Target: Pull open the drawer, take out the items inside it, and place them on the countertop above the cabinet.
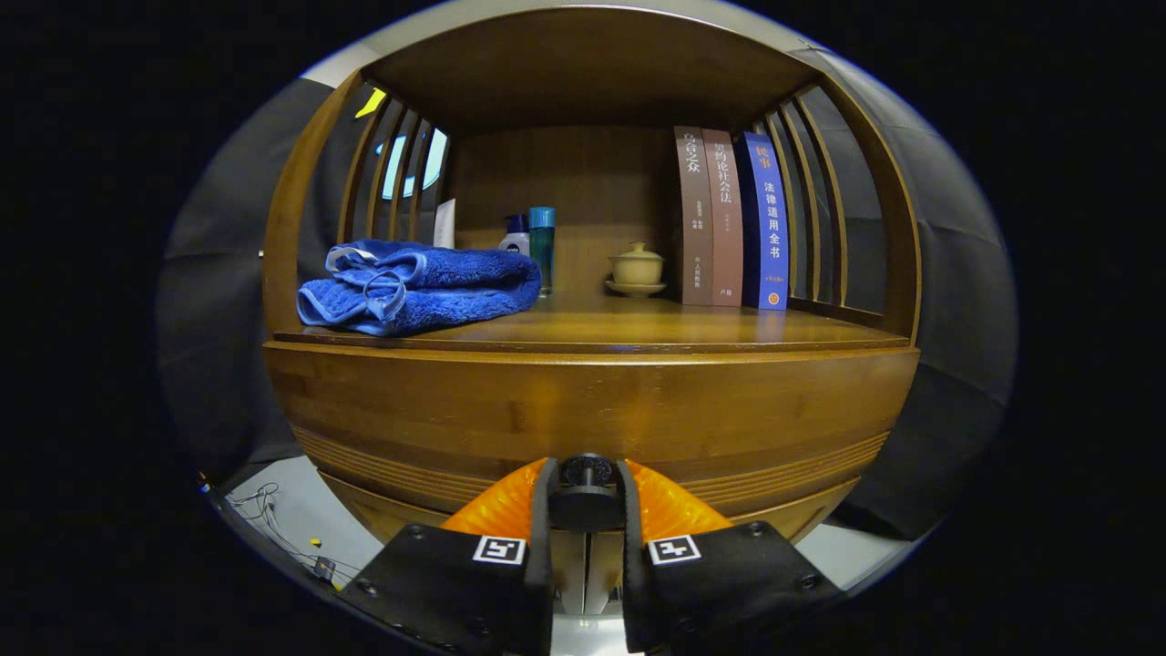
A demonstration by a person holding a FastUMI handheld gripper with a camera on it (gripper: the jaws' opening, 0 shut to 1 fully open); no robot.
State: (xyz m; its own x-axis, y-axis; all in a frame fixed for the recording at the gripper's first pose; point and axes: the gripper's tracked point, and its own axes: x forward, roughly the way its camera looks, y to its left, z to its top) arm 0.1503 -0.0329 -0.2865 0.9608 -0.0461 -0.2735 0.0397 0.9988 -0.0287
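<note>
Your gripper has its orange fingers narrowed onto the dark drawer knob, pressing it from both sides, against the wooden drawer front. Above it you see the counter carrying a folded blue towel, three upright books, bottles and a lidded cup.

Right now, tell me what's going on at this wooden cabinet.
The hand-held gripper has its orange fingers closed on the small dark round knob of the wooden drawer front, which looks not yet pulled out. On the wooden countertop above lie a folded blue towel, a teal bottle, a white bottle, a cream lidded cup on a saucer and three upright books.
</note>
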